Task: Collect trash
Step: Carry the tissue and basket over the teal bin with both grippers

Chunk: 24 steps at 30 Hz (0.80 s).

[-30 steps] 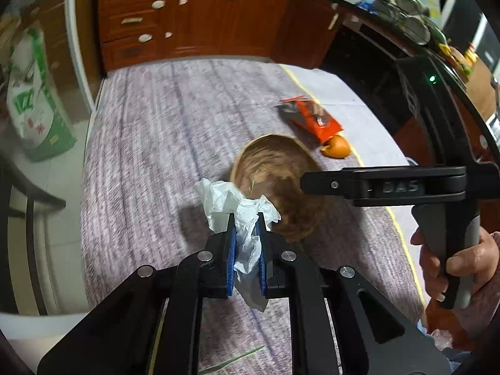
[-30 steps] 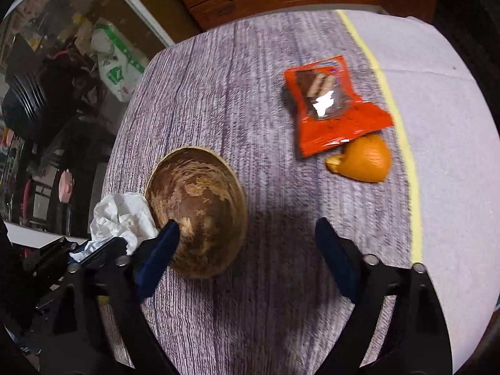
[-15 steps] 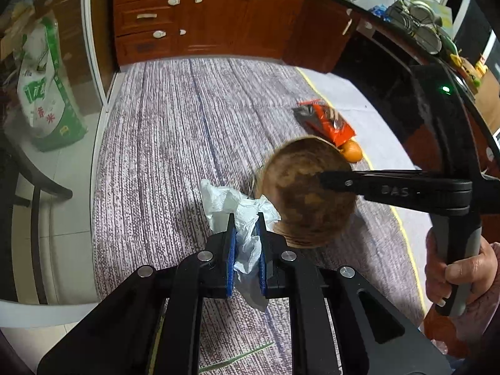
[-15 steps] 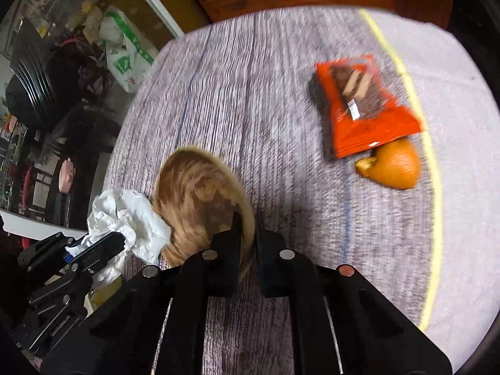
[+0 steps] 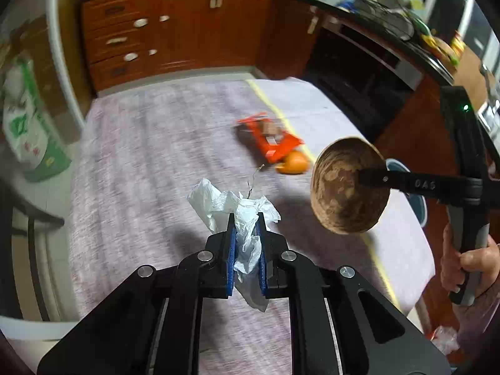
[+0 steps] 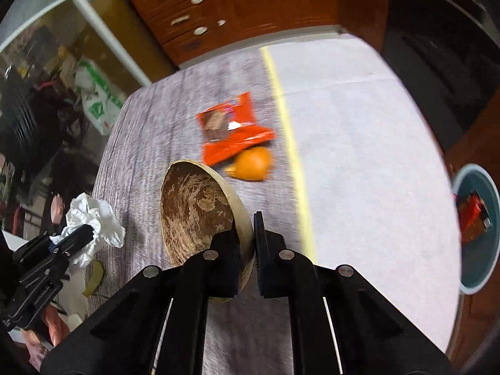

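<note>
Plainly clear of the worktop [image 5: 150, 143]: crumpled white tissue [image 5: 231, 203] pinched between the blue pads of the left gripper [image 5: 245, 228], jaws clamped tight on its middle so the loose ends flop out above and below without slipping. Off to the right, brown wooden bowl [image 6: 200, 212] carried tilted on edge, right gripper [image 6: 247, 228] with jaws closed on the rim, one finger inside the hollow and one outside; probably gripped that way because a thin rim is the only part narrow enough to bite. Judging by the tilt, bowl meant either as a scoop for scraps or as something to tip out over the bin. Further out on the striped cloth, orange snack wrapper [image 6: 231, 131] lying flat, orange peel [image 6: 253, 164] touching its near edge, both not yet collected. Beyond the worktop's right edge and lower down, teal bin [image 6: 478, 228] with a red wrapper already inside, near enough for either load to be dropped in. At the near-left corner by the left gripper, a yellowish scrap [image 6: 93, 278], too blurred to name
</note>
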Each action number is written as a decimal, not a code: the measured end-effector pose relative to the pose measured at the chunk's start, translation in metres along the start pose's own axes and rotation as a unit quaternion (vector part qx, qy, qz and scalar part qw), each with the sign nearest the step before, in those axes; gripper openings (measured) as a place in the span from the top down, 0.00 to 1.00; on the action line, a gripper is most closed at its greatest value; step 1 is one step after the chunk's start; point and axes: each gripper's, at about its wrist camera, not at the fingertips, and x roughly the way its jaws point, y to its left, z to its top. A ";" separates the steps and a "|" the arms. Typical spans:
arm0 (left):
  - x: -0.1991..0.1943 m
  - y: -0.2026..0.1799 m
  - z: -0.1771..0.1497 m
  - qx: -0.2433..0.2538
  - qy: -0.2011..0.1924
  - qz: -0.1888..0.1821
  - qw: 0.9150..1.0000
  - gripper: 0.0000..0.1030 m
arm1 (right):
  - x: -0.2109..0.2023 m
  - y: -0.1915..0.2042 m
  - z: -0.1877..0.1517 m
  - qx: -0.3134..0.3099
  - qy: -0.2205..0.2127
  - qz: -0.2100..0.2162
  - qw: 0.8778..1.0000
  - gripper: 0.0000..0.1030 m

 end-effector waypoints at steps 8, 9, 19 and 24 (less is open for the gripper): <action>0.027 -0.076 0.017 0.054 0.024 -0.018 0.998 0.89 | -0.062 -0.095 -0.014 0.069 -0.052 -0.021 0.996 0.93; 0.031 -0.085 0.018 0.062 0.026 -0.019 0.998 0.89 | -0.067 -0.105 -0.015 0.076 -0.056 -0.023 0.995 0.93; 0.079 -0.205 0.038 0.153 0.057 -0.047 0.986 0.88 | -0.117 -0.231 -0.047 0.171 -0.098 -0.045 0.979 0.92; 0.107 -0.264 0.040 0.196 0.075 -0.063 0.976 0.88 | -0.127 -0.278 -0.063 0.210 -0.107 -0.052 0.970 0.92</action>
